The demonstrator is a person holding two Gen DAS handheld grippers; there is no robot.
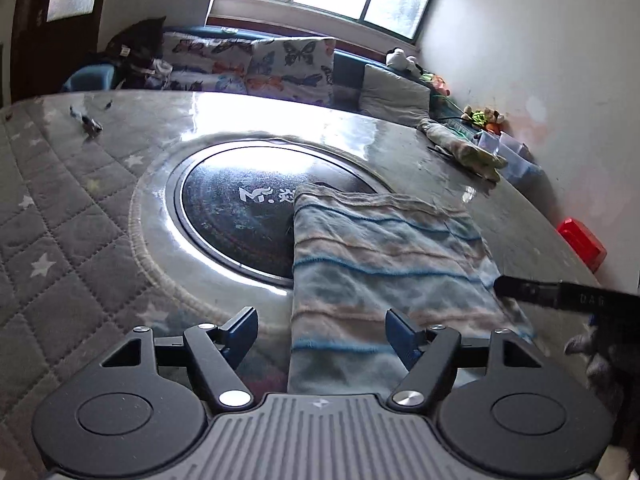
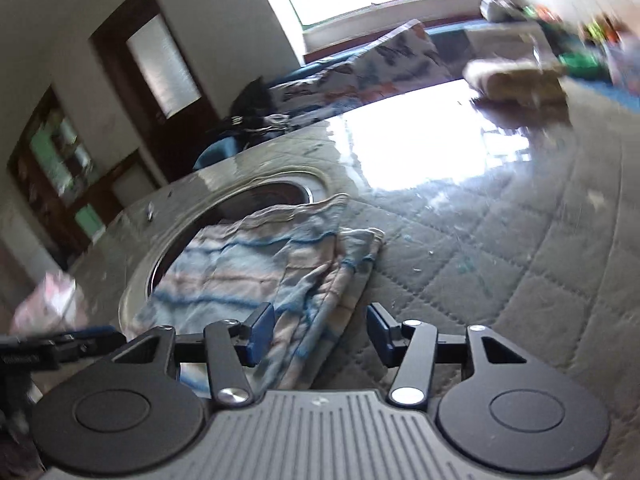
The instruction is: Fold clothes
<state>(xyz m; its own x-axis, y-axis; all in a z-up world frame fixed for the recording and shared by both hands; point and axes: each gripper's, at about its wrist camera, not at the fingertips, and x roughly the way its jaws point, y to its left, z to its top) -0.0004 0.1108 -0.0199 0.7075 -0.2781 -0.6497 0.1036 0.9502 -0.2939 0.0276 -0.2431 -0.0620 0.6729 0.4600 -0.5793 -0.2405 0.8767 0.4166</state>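
room: a lit window above a bench with butterfly-print cushions (image 1: 288,66); a glossy table (image 1: 400,136) under a grey quilted star-print cover, with one round black inset plate (image 1: 240,208) at its middle.

item 1: striped towel (image 1: 384,276), one, blue and beige bands on pale ground, lying folded flat on the table, its far edge over the plate's right part. in the right wrist view its right-hand edge shows stacked layers.

writing: white logo on the plate, legible as "m." followed by a partly covered character; "dag" faintly on the other gripper's arm at the right edge of the left wrist view.

item 2: left hand-held gripper (image 1: 322,330), fingers apart, towel's left edge between them, gripping nothing.

item 3: right hand-held gripper (image 2: 320,332), fingers apart over the towel's layered edge, gripping nothing.

further: one crumpled cloth (image 1: 460,148) at the table's far right; one red box (image 1: 582,242) by the wall; soft toys (image 1: 402,58), count unclear.
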